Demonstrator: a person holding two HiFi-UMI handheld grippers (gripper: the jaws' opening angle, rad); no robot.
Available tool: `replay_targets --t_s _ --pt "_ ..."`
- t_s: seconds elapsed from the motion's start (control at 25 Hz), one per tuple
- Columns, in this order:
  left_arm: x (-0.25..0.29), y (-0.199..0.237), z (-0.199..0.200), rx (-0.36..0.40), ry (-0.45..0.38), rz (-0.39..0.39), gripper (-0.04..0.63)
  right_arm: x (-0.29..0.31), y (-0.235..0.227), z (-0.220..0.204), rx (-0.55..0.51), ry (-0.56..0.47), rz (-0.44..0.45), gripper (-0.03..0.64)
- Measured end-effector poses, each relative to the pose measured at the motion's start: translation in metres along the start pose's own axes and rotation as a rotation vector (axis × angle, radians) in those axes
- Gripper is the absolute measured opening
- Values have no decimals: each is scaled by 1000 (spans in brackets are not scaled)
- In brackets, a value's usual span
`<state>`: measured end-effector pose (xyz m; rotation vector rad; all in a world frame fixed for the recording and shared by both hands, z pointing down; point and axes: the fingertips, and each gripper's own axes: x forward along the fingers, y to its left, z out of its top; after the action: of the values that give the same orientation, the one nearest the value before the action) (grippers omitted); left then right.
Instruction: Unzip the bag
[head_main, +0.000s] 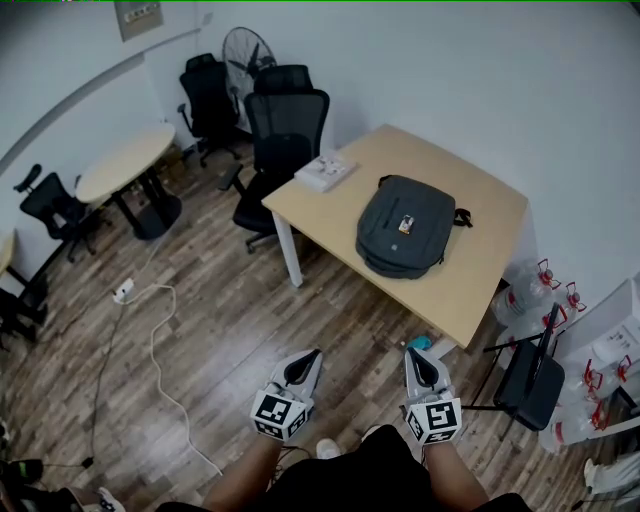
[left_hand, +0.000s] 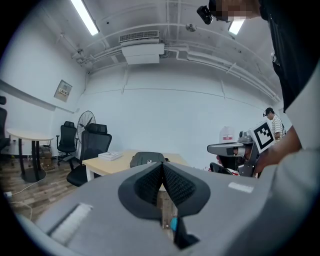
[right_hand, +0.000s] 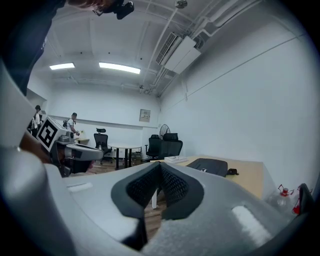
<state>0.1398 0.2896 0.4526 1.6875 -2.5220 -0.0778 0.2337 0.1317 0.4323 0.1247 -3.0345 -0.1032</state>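
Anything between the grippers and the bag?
Nothing visible: only floor and tabletop lie between the shut left gripper, the shut right gripper and the bag. The folding chair stands off to the right.

Matt, dark grey woven cloth on the bag (head_main: 405, 227). Smooth, pale wood-look top on the table (head_main: 480, 270). Streaky brown wood planks on the floor (head_main: 220, 330), faintly glossy. Matt grey plastic shells on the left gripper (head_main: 314, 355) and right gripper (head_main: 413, 353), with black, dimpled, rubbery-looking pads (left_hand: 177, 186).
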Motion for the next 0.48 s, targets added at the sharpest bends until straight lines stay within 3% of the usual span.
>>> replay_targets --t_s 0.48 --pt "61 41 -13 -30 49 -30 17 76 -32 -8 23 19 -1 3"
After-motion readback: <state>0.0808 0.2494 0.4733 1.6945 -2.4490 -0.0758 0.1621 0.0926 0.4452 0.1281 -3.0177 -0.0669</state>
